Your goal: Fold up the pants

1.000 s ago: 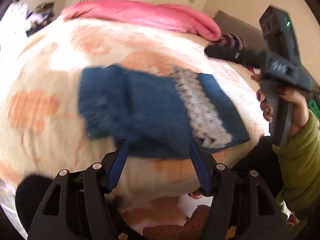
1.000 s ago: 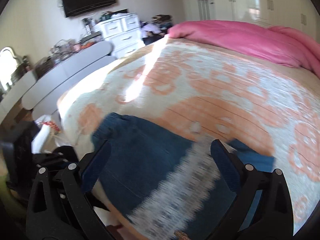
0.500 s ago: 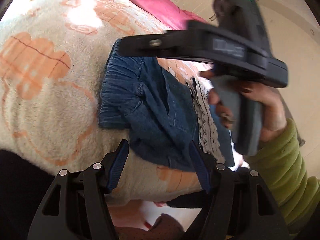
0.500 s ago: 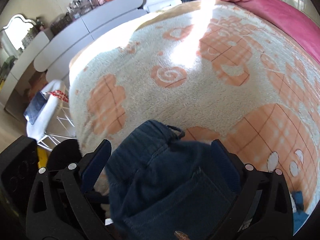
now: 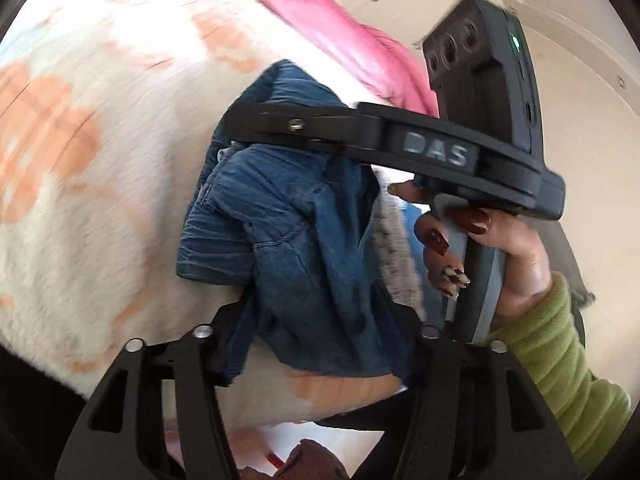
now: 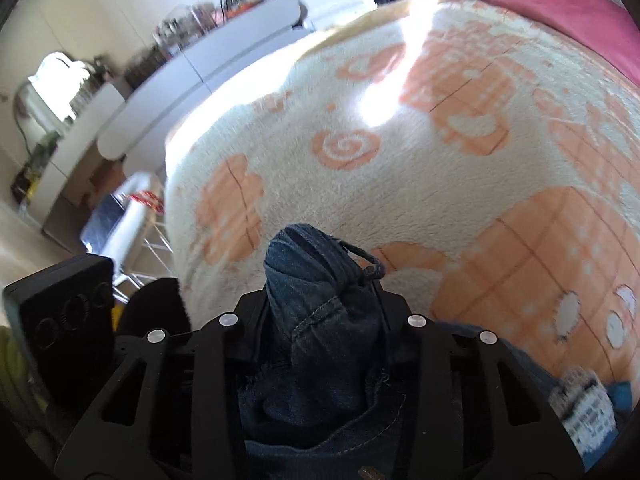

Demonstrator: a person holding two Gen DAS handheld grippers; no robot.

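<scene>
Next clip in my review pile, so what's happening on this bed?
A person is folding denim pants on a cream-and-orange blanket. The right tool is closing, with a bunched part of the pants near the drawstring between its fingers. The left tool is also closing, with the near edge of the denim between its fingers. The pants lie rumpled, not yet neatly folded.

Fingertips: denim pants (image 6: 320, 332) cover your right gripper's (image 6: 322, 312) tips.
Blanket (image 5: 80, 184): pattern smeared by blur.
Sleeve (image 5: 560, 380): cut off by the frame edge.
Dresser clutter (image 6: 188, 28): too blurred to identify.
</scene>
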